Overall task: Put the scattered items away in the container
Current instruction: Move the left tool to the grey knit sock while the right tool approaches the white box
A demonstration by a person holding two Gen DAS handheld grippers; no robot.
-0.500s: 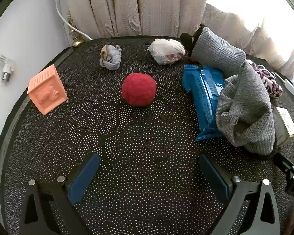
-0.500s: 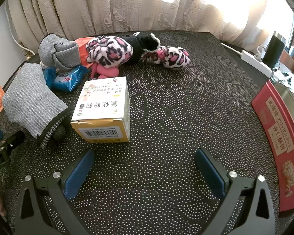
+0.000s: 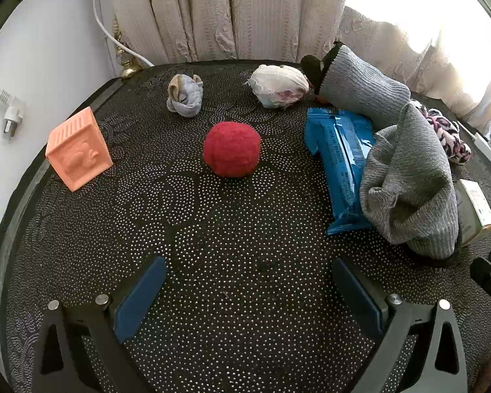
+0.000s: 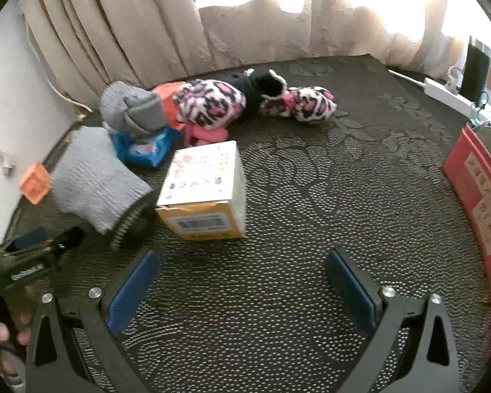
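My left gripper (image 3: 248,288) is open and empty above the dark dotted table (image 3: 212,278). Ahead of it lie a red ball (image 3: 231,154), an orange cube (image 3: 78,148), a grey rolled sock (image 3: 185,95), a white wrapped bundle (image 3: 279,85), a blue packet (image 3: 340,160) and grey knit socks (image 3: 409,180). My right gripper (image 4: 242,281) is open and empty, just short of a white-and-yellow box (image 4: 204,190). Beyond the box lie pink leopard slippers (image 4: 209,103) and the grey socks (image 4: 95,180). A red container (image 4: 474,219) stands at the right edge.
Curtains (image 3: 245,13) hang behind the table. A white plug and cable (image 3: 9,118) hang on the left wall. A white power strip (image 4: 448,93) lies at the far right. The left gripper's body (image 4: 32,262) shows at the right view's lower left.
The right gripper has moved and tilted, so the box and slippers sit a little lower and further right in its view, which is blurred. The left view is almost unchanged.
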